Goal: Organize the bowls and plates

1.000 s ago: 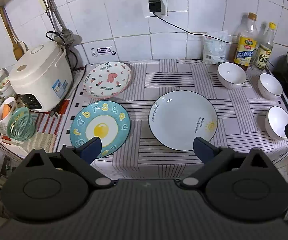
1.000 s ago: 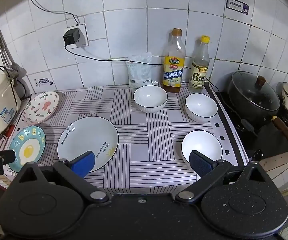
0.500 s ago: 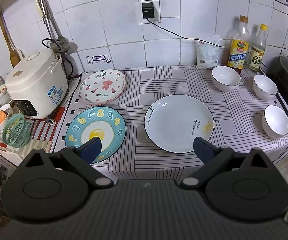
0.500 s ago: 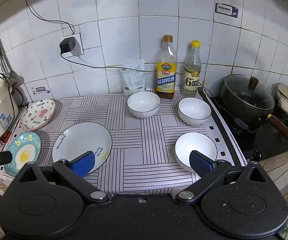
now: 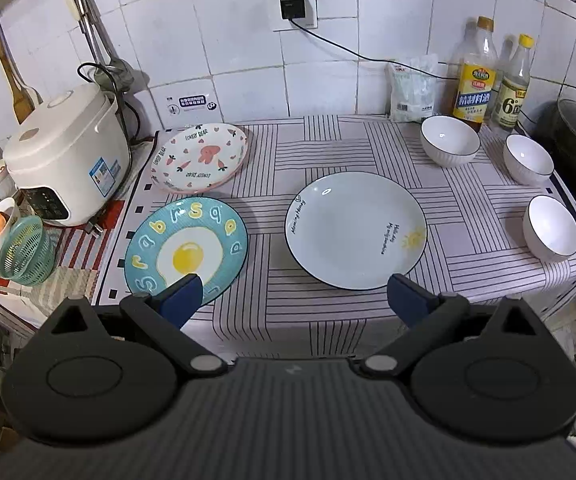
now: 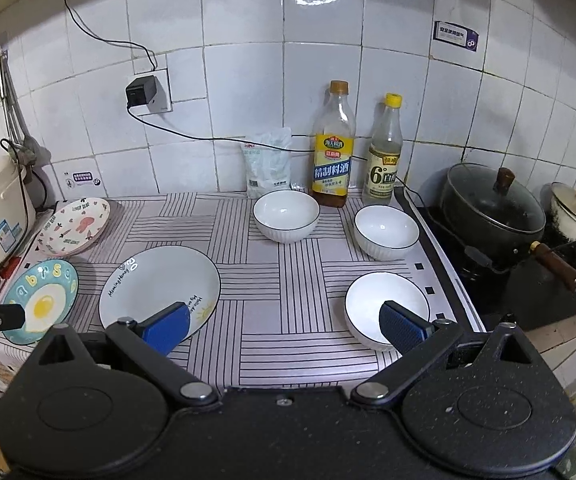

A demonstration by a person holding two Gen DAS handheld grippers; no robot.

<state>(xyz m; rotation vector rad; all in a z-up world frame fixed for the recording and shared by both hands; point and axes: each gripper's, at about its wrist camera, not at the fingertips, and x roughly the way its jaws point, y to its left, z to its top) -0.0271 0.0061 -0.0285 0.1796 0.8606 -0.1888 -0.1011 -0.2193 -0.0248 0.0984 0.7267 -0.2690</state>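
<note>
Left wrist view puts three plates on the striped cloth [image 5: 328, 148]: egg plate [image 5: 186, 250], white plate [image 5: 355, 230], rabbit plate [image 5: 200, 158]. Three white bowls [image 6: 386, 308] sit well apart on the right. I'd probably slide one finger under a rim before stacking. My left gripper [image 5: 294, 298] and right gripper [image 6: 284, 326] are spread wide, holding nothing.

Three plates [image 5: 355, 230] left, three bowls [image 5: 449, 140] right.
</note>
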